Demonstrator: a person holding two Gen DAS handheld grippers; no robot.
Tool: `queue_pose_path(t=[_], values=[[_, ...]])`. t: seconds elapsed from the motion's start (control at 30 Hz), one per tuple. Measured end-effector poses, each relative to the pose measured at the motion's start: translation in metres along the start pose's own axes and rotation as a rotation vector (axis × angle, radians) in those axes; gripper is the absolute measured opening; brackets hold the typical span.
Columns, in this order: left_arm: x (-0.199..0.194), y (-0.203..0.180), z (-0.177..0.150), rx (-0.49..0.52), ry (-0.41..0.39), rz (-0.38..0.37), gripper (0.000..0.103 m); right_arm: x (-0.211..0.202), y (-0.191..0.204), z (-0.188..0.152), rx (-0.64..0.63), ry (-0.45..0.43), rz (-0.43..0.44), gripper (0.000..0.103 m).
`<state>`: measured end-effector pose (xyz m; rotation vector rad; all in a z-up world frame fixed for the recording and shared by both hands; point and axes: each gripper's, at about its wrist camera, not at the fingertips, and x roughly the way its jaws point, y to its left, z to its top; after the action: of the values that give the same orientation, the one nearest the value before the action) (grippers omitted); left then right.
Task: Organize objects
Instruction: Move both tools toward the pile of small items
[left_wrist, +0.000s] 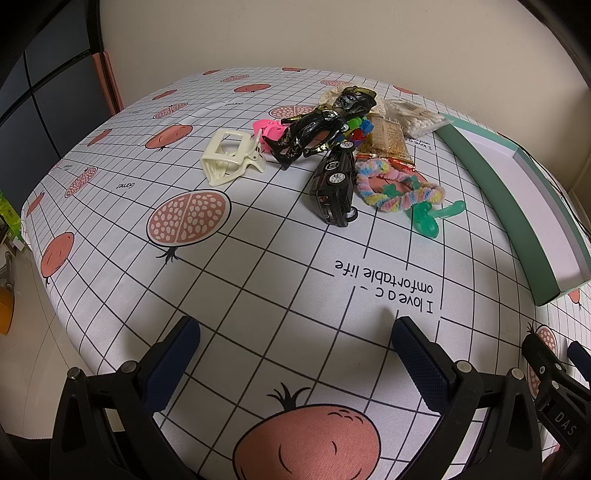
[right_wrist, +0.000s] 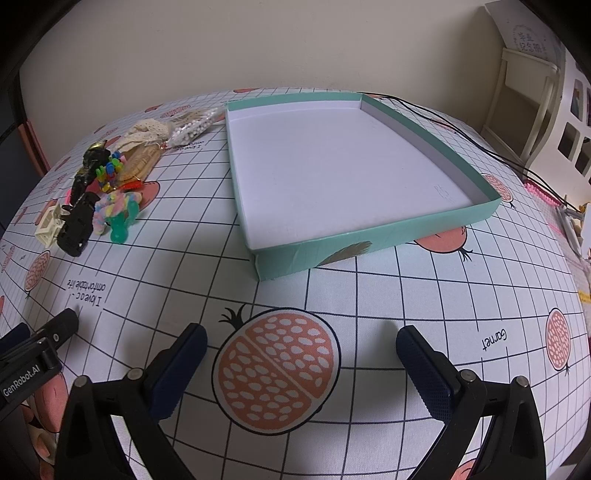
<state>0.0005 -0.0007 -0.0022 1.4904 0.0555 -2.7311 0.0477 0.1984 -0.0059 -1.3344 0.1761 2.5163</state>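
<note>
Both grippers hover low over the tablecloth (right_wrist: 369, 295) with fingers spread wide, nothing held — the left gripper (left_wrist: 295, 354) faces the jumbled pile, the right gripper (right_wrist: 301, 360) faces the empty teal box (right_wrist: 314, 254). The black toy car (left_wrist: 334, 192), lying tipped, touches the pastel fuzzy loop (left_wrist: 399, 188); a careless pinch may drag both — or scatter the neighbours.
</note>
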Motion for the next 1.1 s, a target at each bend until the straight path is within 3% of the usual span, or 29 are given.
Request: queue_pose_path(t=[0.73,1.1], values=[[0.0,0.0,0.0,-0.009,0.009,-0.004,0.103,0.0,0.0,0.001,-0.006,0.004,0.009,0.103],[-0.004,0.019,0.019,-0.137,0.055,-0.082,0.103,-0.017,0.0,0.018,-0.001,-0.02,0.053,0.103]])
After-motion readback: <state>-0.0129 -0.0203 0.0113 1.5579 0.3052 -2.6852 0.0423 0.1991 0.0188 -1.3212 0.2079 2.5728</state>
